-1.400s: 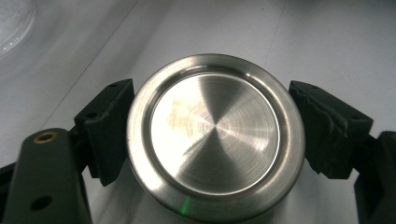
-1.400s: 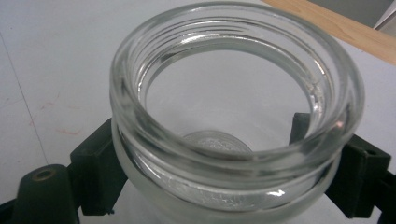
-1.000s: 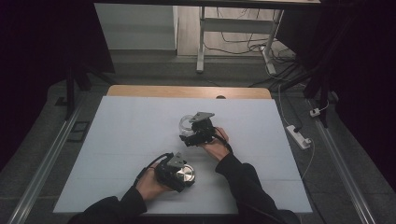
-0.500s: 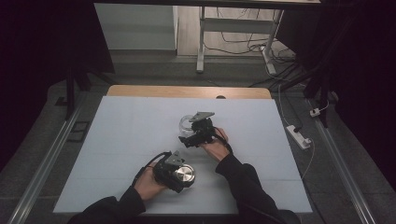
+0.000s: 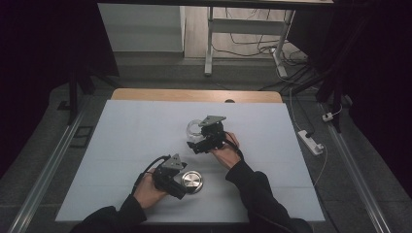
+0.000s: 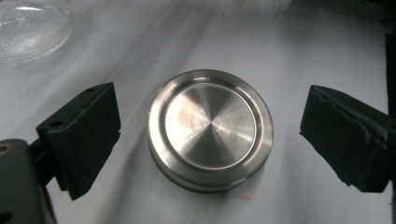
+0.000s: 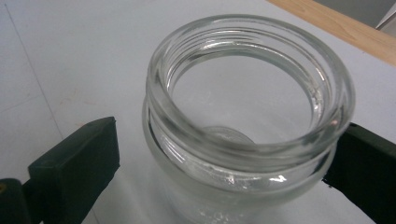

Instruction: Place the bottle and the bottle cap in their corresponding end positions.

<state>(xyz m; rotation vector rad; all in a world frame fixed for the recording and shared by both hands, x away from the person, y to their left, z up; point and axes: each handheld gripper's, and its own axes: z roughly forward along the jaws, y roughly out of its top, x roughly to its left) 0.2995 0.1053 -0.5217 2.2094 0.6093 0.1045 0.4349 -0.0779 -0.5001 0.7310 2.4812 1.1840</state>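
Item: steel lid [image 6: 210, 129], flat on table, near-left of glass jar [image 7: 247, 121]. Left gripper [image 6: 210, 140] released, straddling lid. Right gripper [image 7: 224, 163] spread around jar, one pad apparently touching. Step: grasping; next, clench.

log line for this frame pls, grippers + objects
left gripper: open, straddling metal lid, no contact | right gripper: open around glass jar | jar: upright, uncapped | lid: flat on table

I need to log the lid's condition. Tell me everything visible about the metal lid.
The metal lid is round, brushed silvery steel with a raised rim around a flat centre disc. It lies flat on the white table, apart from the glass jar. The left gripper straddles it, jaws open, neither pad touching.
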